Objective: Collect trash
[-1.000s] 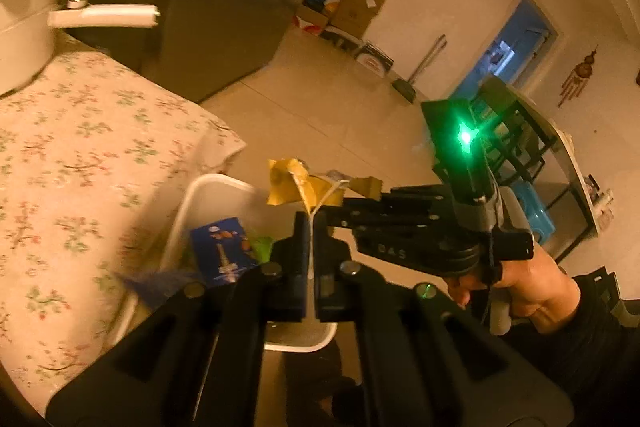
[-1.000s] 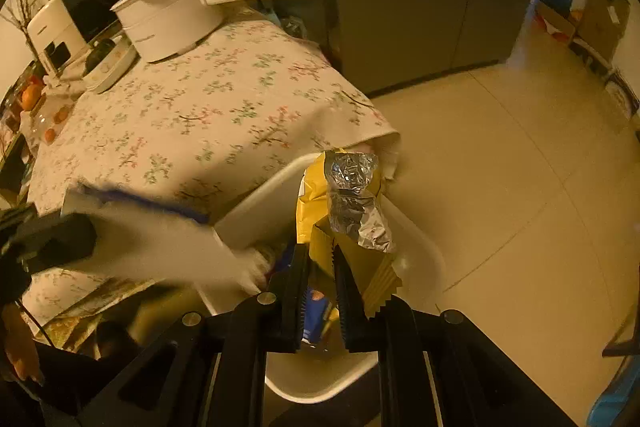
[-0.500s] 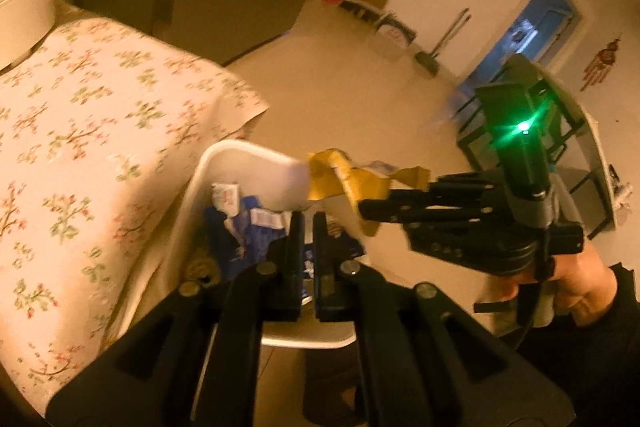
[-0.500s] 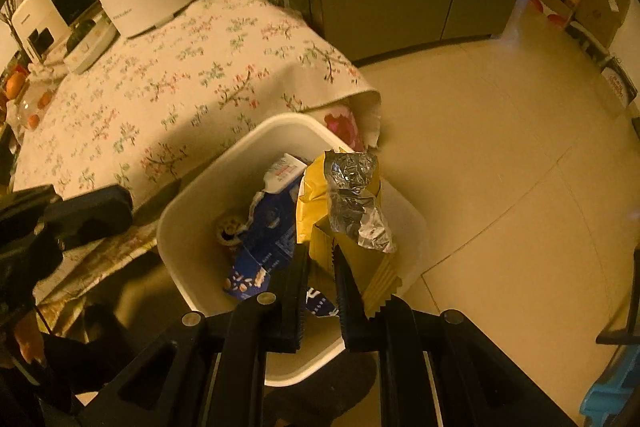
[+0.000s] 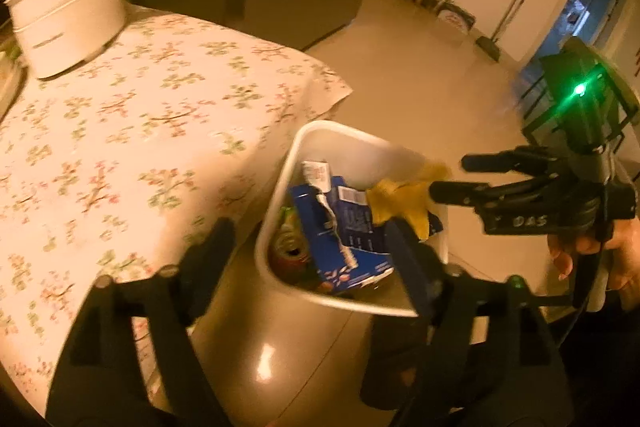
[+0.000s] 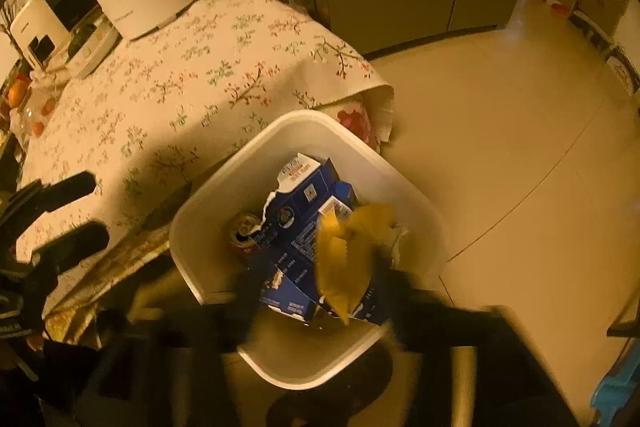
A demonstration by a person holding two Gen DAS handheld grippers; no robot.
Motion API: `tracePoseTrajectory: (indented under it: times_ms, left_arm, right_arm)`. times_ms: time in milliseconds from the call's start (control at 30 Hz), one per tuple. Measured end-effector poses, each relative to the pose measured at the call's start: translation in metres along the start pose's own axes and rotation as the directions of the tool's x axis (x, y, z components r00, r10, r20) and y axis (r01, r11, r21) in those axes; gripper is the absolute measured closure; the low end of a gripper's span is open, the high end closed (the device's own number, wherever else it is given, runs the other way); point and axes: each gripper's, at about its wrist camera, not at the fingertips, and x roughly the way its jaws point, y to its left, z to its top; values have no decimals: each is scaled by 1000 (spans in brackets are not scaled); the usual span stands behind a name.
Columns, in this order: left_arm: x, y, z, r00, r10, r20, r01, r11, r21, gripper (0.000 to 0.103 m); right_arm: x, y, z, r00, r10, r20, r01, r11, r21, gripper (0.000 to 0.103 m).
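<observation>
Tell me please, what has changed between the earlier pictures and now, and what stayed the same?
Both grippers opened. The left gripper let go the blue carton, which now lies in the white bin. The right gripper released the yellow wrapper, now dropping onto the carton in the bin. The pot and the floral tablecloth stayed as they were.

The letters "DAS" are read in pale print on the black body of the right gripper (image 5: 452, 175), seen in the left wrist view. Print is carried on the torn blue carton (image 5: 340, 227) in the white bin (image 5: 320, 131), and a small mark on the white pot (image 5: 68, 27), but neither can be made out.
</observation>
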Motion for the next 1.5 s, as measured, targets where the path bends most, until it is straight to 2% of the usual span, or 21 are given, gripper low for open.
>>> tracePoseTrajectory:
  times_ms: [100, 167, 200, 267, 467, 533, 567, 633, 700, 900, 1033, 1200, 1367, 1500]
  left_arm:
    - [-14, 6, -5, 999, 38, 5, -38, 999, 3, 17]
    - [-20, 9, -8, 998, 61, 12, -61, 998, 0, 10]
    - [-27, 12, -11, 996, 86, 10, -86, 996, -3, 8]
    - [-34, 16, -14, 993, 118, 4, -118, 993, -10, 7]
    - [-77, 31, -34, 978, 201, 60, -193, 974, -115, 7]
    - [-95, 34, -40, 960, 263, 91, -248, 957, -154, 7]
    - [-108, 35, -45, 945, 306, 117, -283, 942, -180, 7]
    - [-123, 36, -50, 928, 341, 149, -306, 927, -216, 7]
    - [-140, 38, -56, 901, 397, 173, -345, 899, -269, 7]
    - [-166, 37, -72, 830, 521, 197, -435, 828, -354, 7]
    - [-175, 40, -84, 796, 570, 201, -454, 783, -425, 7]
    - [-181, 45, -88, 768, 607, 204, -465, 747, -475, 7]
    - [-191, 48, -92, 734, 645, 212, -485, 716, -502, 7]
    - [-197, 51, -96, 723, 657, 213, -490, 705, -512, 7]
  right_arm:
    - [-11, 10, 2, 999, 25, 32, -25, 1000, 3, 31]
    - [-19, 20, 2, 998, 34, 51, -34, 999, -8, 30]
    - [-24, 27, 2, 997, 34, 64, -33, 999, -20, 27]
    - [-34, 41, 0, 995, 34, 90, -29, 998, -47, 22]
    - [-66, 84, -9, 984, 57, 170, -37, 992, -121, 19]
    - [-77, 95, -13, 977, 63, 202, -36, 991, -132, 18]
    - [-83, 102, -16, 973, 63, 223, -32, 989, -142, 18]
    - [-93, 112, -21, 965, 60, 254, -20, 987, -158, 17]
    - [-105, 124, -28, 953, 54, 298, 3, 983, -185, 16]
    - [-127, 155, -41, 922, 68, 381, 38, 964, -263, 15]
    - [-134, 167, -45, 902, 77, 424, 55, 955, -290, 14]
    - [-136, 179, -45, 886, 85, 456, 72, 946, -316, 14]
    - [-133, 192, -44, 892, 110, 438, 55, 936, -347, 14]
    - [-131, 203, -43, 894, 122, 431, 48, 930, -363, 14]
